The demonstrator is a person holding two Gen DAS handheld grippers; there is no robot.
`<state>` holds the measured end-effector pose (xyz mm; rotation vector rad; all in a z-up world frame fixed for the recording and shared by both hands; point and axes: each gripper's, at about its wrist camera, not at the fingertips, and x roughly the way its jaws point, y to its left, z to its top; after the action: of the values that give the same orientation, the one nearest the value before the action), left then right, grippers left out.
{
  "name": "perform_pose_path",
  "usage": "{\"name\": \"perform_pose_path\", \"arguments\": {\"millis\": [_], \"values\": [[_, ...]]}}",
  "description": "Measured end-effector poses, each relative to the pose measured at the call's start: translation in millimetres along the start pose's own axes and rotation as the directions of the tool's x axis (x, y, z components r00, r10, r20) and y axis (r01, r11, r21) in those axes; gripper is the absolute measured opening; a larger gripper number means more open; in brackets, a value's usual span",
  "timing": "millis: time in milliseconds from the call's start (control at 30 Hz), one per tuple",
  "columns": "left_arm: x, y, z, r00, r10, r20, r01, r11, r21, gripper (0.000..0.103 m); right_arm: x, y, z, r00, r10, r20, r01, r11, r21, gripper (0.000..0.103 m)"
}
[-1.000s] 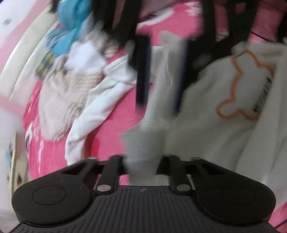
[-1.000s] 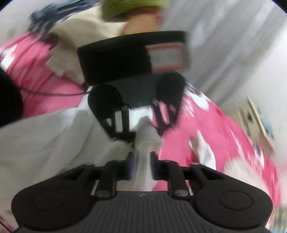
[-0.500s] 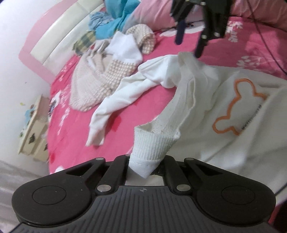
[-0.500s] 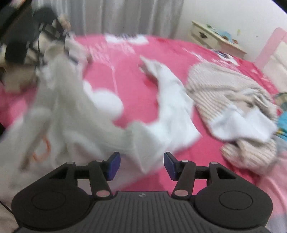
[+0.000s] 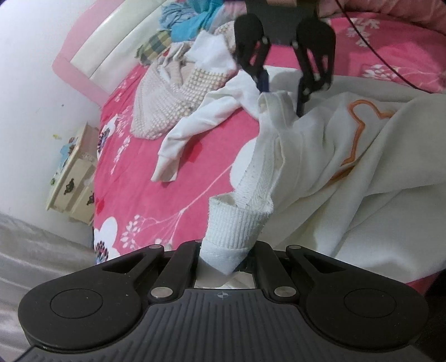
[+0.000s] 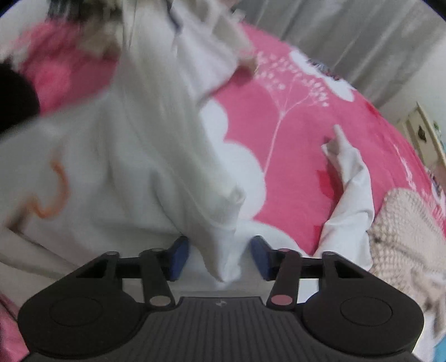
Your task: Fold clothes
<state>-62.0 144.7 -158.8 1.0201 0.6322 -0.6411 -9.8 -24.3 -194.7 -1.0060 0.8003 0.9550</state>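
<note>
A white sweatshirt [image 5: 334,156] with an orange bear outline lies bunched on the pink floral bedspread [image 5: 156,195]. My left gripper [image 5: 225,250] is shut on its ribbed edge [image 5: 237,222], and the cloth hides the fingertips. In the left wrist view my right gripper [image 5: 283,97] hangs at the top, its fingers either side of a raised fold [image 5: 274,103]. The blurred right wrist view shows that gripper [image 6: 220,259] open, blue pads [image 6: 178,259] apart, with a fold of the sweatshirt [image 6: 111,167] hanging loose between them. One sleeve [image 5: 195,128] trails over the bed.
A beige knit sweater [image 5: 161,103] and blue clothes [image 5: 189,22] are heaped near the pink headboard [image 5: 83,55]. A cream bedside cabinet [image 5: 72,181] stands beyond the bed's edge. Grey curtains [image 6: 334,36] hang behind. A black cable [image 5: 376,55] crosses the bed.
The right gripper, shut on the cloth a second ago, opened and has now come down around a raised fold of the sweatshirt. The left gripper kept its hold on the ribbed edge.
</note>
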Motion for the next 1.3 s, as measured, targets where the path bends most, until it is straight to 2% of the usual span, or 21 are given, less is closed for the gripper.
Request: {"name": "perform_pose_path", "arguments": {"millis": [33,133,200,300,333,400,467,567,633,733,767,867,967,1000,1067,1100,1200,1300], "values": [[-2,0,-1,1.000,0.007,-0.001,-0.007,1.000,-0.009,0.002,3,-2,3,1.000,-0.029,-0.012,0.029,0.999,0.022,0.007],[-12,3,-1,1.000,0.030,-0.003,-0.030,0.998,-0.057,0.002,-16,-12,6,0.988,-0.156,0.011,0.150,0.965,0.214,0.006],[-24,8,2,0.998,0.062,-0.001,-0.061,0.992,-0.110,0.002,-48,-13,5,0.964,-0.267,0.022,0.239,0.894,0.378,0.006],[-50,18,12,0.993,0.114,0.010,-0.109,0.967,-0.232,0.002,-107,5,8,0.904,-0.428,-0.006,0.369,0.772,0.517,0.005],[-60,21,17,0.991,0.135,0.016,-0.126,0.955,-0.268,0.002,-127,13,11,0.881,-0.472,-0.021,0.402,0.727,0.557,0.005],[-80,24,27,0.984,0.178,0.027,-0.159,0.929,-0.333,0.002,-171,31,17,0.821,-0.568,-0.056,0.476,0.627,0.616,0.005],[-104,26,39,0.972,0.230,0.047,-0.195,0.904,-0.382,0.002,-211,45,22,0.765,-0.641,-0.067,0.523,0.557,0.645,0.004],[-148,28,54,0.940,0.328,0.094,-0.259,0.867,-0.425,0.002,-268,66,28,0.675,-0.734,-0.080,0.576,0.455,0.679,0.004],[-181,30,64,0.910,0.394,0.125,-0.303,0.842,-0.447,0.002,-306,85,32,0.613,-0.788,-0.059,0.593,0.409,0.693,0.004],[-240,31,76,0.857,0.484,0.176,-0.364,0.811,-0.458,0.002,-359,116,38,0.534,-0.846,-0.006,0.604,0.376,0.703,0.004],[-260,31,80,0.841,0.507,0.188,-0.381,0.802,-0.460,0.002,-375,126,38,0.518,-0.855,0.014,0.596,0.372,0.711,0.004],[-318,32,91,0.791,0.567,0.228,-0.422,0.777,-0.467,0.002,-420,157,38,0.484,-0.872,0.074,0.556,0.372,0.743,0.004],[-367,29,100,0.732,0.630,0.260,-0.478,0.746,-0.462,0.003,-465,188,39,0.445,-0.886,0.133,0.515,0.374,0.771,0.004],[-371,28,102,0.725,0.638,0.262,-0.488,0.743,-0.458,0.003,-480,198,39,0.431,-0.889,0.152,0.500,0.376,0.780,0.004],[-367,27,104,0.724,0.641,0.256,-0.499,0.743,-0.447,0.003,-509,219,39,0.401,-0.896,0.189,0.471,0.379,0.796,0.004],[-365,27,106,0.723,0.642,0.254,-0.504,0.742,-0.441,0.003,-516,226,38,0.398,-0.896,0.197,0.459,0.380,0.803,0.004],[-360,25,110,0.722,0.647,0.246,-0.520,0.742,-0.425,0.003,-520,238,33,0.404,-0.893,0.198,0.441,0.380,0.813,0.004],[-354,24,113,0.720,0.651,0.238,-0.535,0.740,-0.407,0.003,-498,230,26,0.447,-0.881,0.155,0.447,0.370,0.815,0.004]]}}
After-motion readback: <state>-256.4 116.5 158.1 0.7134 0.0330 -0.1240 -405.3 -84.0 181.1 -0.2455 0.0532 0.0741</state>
